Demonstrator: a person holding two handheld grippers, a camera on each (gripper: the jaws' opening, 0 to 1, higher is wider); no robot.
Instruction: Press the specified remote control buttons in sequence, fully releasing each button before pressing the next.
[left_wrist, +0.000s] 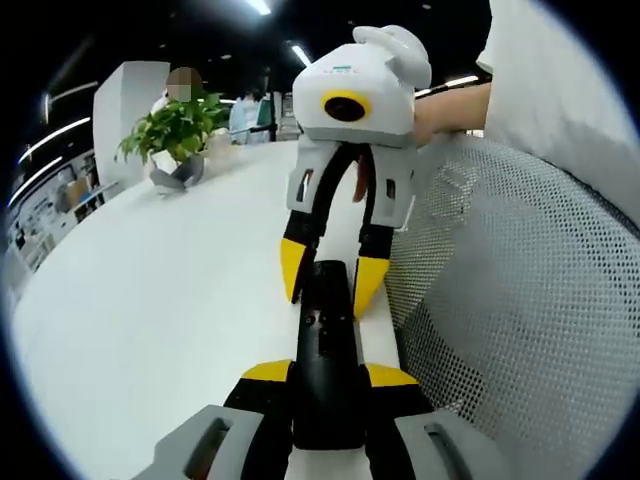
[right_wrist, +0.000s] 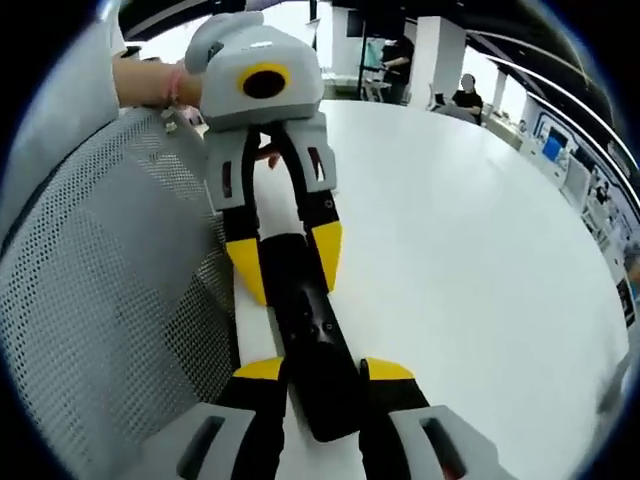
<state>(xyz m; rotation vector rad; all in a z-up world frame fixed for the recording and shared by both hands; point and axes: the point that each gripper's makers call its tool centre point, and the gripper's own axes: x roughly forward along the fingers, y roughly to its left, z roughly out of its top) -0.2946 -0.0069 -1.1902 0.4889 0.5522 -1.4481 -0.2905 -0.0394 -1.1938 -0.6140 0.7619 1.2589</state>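
My left fingers (left_wrist: 328, 378) and right fingers (right_wrist: 324, 372) pinch opposite ends of the black remote (left_wrist: 328, 345) at the white table (left_wrist: 150, 300) edge, beside a mesh chair (left_wrist: 520, 320); open tabletop beyond.

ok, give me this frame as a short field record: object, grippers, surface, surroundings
object: black remote control, lying lengthwise on the table edge
left gripper: jaws closed on one end of the remote
right gripper: jaws closed on the opposite end
buttons: small ones visible on the remote's top face, none being pressed
surface: white table
beside table: grey mesh chair back
background: potted plant at the table's far end, office space with people
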